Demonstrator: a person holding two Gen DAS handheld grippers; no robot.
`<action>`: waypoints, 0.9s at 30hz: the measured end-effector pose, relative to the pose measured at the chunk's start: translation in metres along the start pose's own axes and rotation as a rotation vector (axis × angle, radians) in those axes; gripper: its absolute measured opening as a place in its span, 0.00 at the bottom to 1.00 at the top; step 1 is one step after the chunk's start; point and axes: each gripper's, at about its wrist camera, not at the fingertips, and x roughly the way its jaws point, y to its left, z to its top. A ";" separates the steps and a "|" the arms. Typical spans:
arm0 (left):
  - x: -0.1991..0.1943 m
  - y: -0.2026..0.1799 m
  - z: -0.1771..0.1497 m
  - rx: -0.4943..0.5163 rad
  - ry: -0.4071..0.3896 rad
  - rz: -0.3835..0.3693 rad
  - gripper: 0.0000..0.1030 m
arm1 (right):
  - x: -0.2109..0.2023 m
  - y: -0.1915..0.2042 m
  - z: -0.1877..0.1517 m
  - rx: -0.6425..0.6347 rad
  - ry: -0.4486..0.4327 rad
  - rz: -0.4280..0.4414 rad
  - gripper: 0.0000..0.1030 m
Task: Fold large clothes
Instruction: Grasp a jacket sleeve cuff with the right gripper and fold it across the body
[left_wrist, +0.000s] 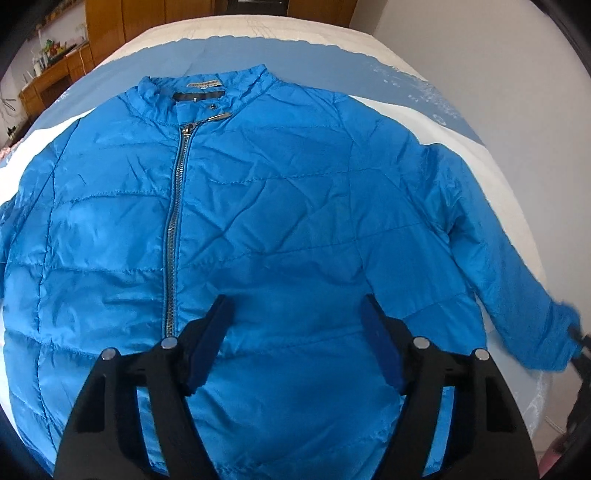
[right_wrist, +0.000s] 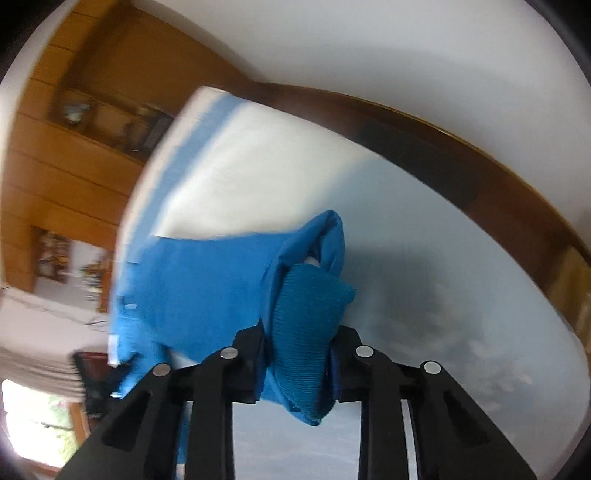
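Jacket (left_wrist: 280, 206), bright blue, quilted and zipped, lies front-up on the bed (left_wrist: 424, 110); sleeve-folding looks underway. Over its lower front the left gripper (left_wrist: 295, 325) hovers spread, gripping nothing. At the jacket's outer edge, the right gripper (right_wrist: 299, 354) pinches the ribbed cuff (right_wrist: 310, 317), which should next swing inward across the chest.

A bed (left_wrist: 399, 79) with a white and pale blue cover fills the left wrist view, a plain white wall (left_wrist: 480, 48) at upper right. Wooden cabinets (left_wrist: 122, 18) and a cluttered desk (left_wrist: 48, 79) stand at upper left. In the right wrist view (blurred) a dark wooden bed frame (right_wrist: 424, 147) crosses the upper right; a bright window (right_wrist: 33, 424) glows at lower left.
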 end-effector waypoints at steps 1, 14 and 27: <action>-0.004 0.002 0.001 -0.001 -0.004 -0.011 0.68 | 0.000 0.019 0.005 -0.035 -0.007 0.044 0.25; -0.053 0.067 0.009 -0.068 -0.099 0.043 0.68 | 0.136 0.301 0.000 -0.543 0.098 0.143 0.25; -0.061 0.143 0.019 -0.227 -0.122 0.000 0.73 | 0.251 0.352 -0.079 -0.680 0.461 0.300 0.41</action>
